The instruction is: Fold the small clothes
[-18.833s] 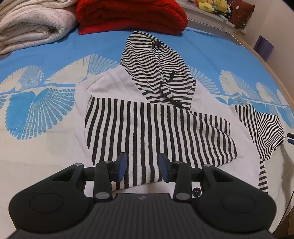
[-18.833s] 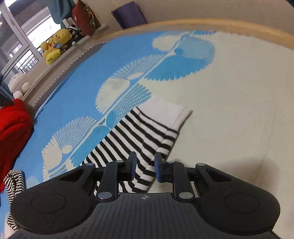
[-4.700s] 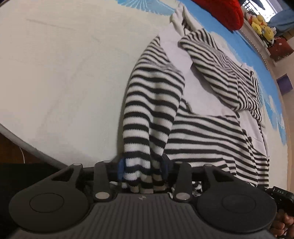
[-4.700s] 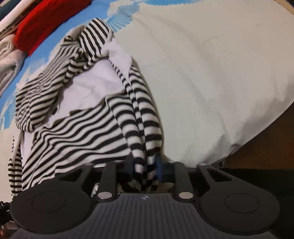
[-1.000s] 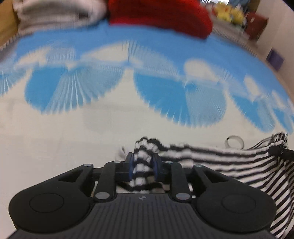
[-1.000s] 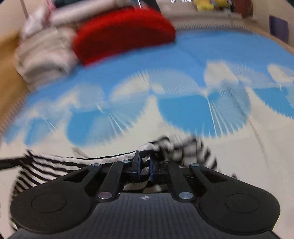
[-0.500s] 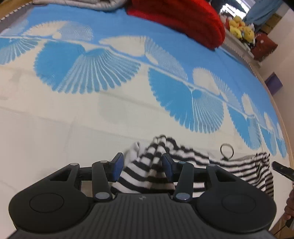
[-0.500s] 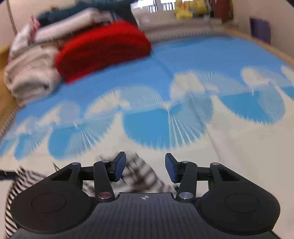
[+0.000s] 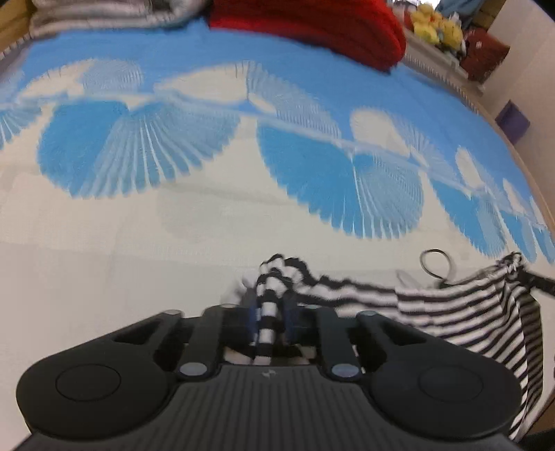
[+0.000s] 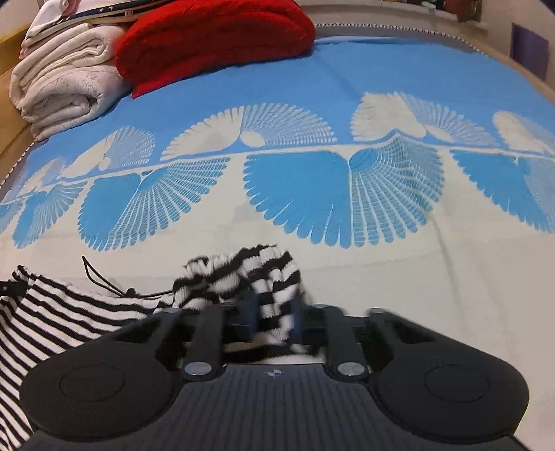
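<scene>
Blue and cream bedding [image 10: 312, 86] covers a wide bed, with big fan shapes printed across it. Far away on the left, in the right wrist view, lies a pile of folded white blankets [image 10: 66, 79]. Just to the right of it, touching it, sits a folded red blanket [image 10: 215, 38]. In the left wrist view, yellow soft toys [image 9: 438, 26] sit on a ledge at the far right, past the red blanket.

Near the cameras lies the striped hoodie [image 9: 468, 312], black and white, on the cream part of the bedding. It stretches from one gripper to the other.

On the left end, the left gripper [image 9: 271, 322] is pinching a bunched bit of the striped cloth. Its jaws have just been closing, and the cloth sits squeezed between the blue pads [image 9: 252, 321]. From there the hoodie runs off to the right in that view, and it looks a little lifted and pulled tight. A thin dark cord [image 9: 433, 263] makes a loop at the far edge of the hoodie, lying on the bedding.

On the right end, the right gripper [image 10: 274, 319] is pinching another lump of the striped cloth. Its jaws have just been closing too, and the cloth puffs up past the fingertips. In that view the hoodie spreads out to the left, and the dark cord trails across it near the lump.

Both views are a bit blurry close to the grippers.
</scene>
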{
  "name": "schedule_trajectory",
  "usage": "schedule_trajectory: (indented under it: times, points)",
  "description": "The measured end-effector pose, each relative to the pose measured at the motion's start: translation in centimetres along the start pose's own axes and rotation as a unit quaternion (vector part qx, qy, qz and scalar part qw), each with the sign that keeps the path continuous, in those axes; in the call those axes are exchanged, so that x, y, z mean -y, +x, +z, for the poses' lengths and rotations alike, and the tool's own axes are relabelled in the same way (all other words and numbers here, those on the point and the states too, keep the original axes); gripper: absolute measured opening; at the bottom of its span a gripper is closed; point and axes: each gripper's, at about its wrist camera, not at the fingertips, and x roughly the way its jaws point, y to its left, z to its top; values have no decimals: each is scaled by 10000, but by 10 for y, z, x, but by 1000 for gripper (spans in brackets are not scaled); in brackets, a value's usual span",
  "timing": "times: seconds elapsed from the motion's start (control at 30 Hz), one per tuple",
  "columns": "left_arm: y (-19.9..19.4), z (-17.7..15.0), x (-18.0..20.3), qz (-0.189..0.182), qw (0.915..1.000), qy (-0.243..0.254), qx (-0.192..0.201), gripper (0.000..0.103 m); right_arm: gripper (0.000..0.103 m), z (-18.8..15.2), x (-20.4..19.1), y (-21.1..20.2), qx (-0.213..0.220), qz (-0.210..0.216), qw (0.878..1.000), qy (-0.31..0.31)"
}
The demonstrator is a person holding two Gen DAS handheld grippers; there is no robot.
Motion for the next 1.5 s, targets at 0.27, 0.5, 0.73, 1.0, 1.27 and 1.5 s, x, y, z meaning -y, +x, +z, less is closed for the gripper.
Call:
schedule_trajectory:
  times: [0.27,0.5,0.73,1.0,1.27,1.5]
  points:
    - [10,2,18,556,9971,524,-3,17,5,16,-3,-7,762,-693,9947,57]
    - [-12,-3,4,793,9965,242,-104,45,35,4,-13,17,-64,-856,9956,-383]
    - [-98,-31,-25,47,9990,-432,-122,45,42,-12,26,-60,-40,-351,9978,570]
    - [-117,-121,-59,-212,9913,-1051,-763,45,45,-87,66,-117,-469,-41,9888,1418]
    - [-85,-140,-59,-276,9825,-1135,-1451,44,45,-121,72,-120,-577,-336,9870,1461]
    - [-85,-143,-49,-173,9893,-648,-1294,7,42,-132,71,-104,-893,-260,9853,1435]
